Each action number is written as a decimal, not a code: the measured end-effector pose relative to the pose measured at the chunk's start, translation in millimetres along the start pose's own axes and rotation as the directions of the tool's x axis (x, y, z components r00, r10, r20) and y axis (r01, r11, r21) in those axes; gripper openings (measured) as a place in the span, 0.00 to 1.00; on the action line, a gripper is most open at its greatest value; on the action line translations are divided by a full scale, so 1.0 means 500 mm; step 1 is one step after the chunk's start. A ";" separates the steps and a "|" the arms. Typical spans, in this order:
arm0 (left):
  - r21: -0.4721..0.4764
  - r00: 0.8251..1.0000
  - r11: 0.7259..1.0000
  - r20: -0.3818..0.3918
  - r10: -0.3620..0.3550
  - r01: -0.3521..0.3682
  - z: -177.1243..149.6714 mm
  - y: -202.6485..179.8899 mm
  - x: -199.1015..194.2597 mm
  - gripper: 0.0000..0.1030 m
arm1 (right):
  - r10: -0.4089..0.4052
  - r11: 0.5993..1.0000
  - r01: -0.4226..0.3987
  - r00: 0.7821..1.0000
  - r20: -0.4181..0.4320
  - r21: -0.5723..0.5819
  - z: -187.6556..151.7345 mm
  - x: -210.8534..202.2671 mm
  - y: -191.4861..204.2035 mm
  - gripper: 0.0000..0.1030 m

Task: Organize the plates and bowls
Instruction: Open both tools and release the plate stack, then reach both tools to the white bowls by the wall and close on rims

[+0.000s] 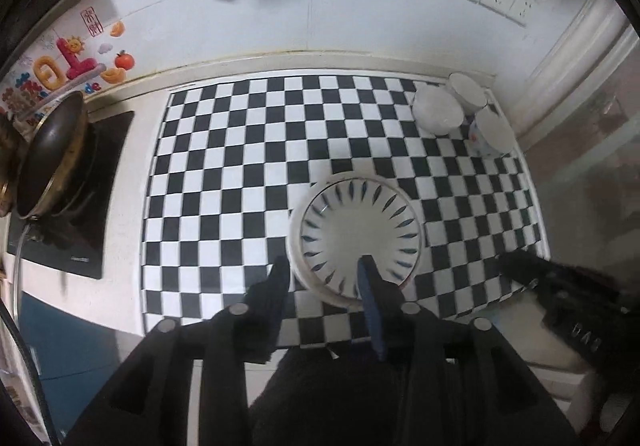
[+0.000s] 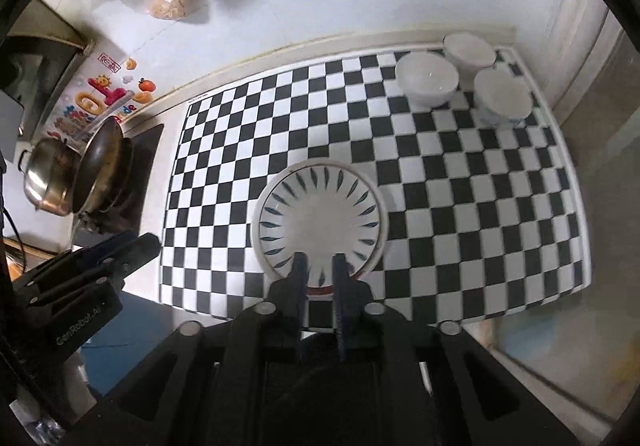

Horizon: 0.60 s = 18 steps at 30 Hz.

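Stovetop steel pot (image 2: 44, 181) visible right wrist only

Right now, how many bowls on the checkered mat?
3, clustered at the far right corner: nearest bowl, one behind it by the wall, one rightmost. None looks hidden.

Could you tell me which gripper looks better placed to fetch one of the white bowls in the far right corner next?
Probably the right gripper: it sits on the bowls' side, and the nearest bowl looks closer in its view. The left gripper is farther left. Both are open and empty above the stacked plates.
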<state>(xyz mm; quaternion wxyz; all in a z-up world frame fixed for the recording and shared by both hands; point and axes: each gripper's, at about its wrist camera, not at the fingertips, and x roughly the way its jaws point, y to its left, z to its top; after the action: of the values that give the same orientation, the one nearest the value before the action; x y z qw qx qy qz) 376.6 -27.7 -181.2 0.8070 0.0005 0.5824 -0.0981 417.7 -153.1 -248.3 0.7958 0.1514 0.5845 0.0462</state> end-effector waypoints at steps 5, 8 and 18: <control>-0.037 1.000 0.999 0.004 -0.020 0.020 0.045 -0.004 0.034 0.34 | 0.049 0.998 -0.050 0.998 0.025 0.044 0.032 0.016 -0.038 0.64; -0.040 1.000 0.999 0.004 -0.005 0.005 0.085 -0.023 0.068 0.34 | 0.053 0.996 -0.057 0.997 0.051 0.066 0.073 0.027 -0.078 0.64; -0.021 0.987 0.998 -0.150 -0.059 0.056 0.322 -0.161 0.304 0.34 | 0.027 0.977 -0.039 0.998 0.059 0.210 0.350 0.163 -0.337 0.65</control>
<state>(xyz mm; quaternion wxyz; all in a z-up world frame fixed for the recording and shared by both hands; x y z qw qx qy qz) 561.1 -149.3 -263.4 0.7575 -0.0155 0.6422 -0.1163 591.0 -325.5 -325.5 0.7903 0.2459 0.5612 -0.0072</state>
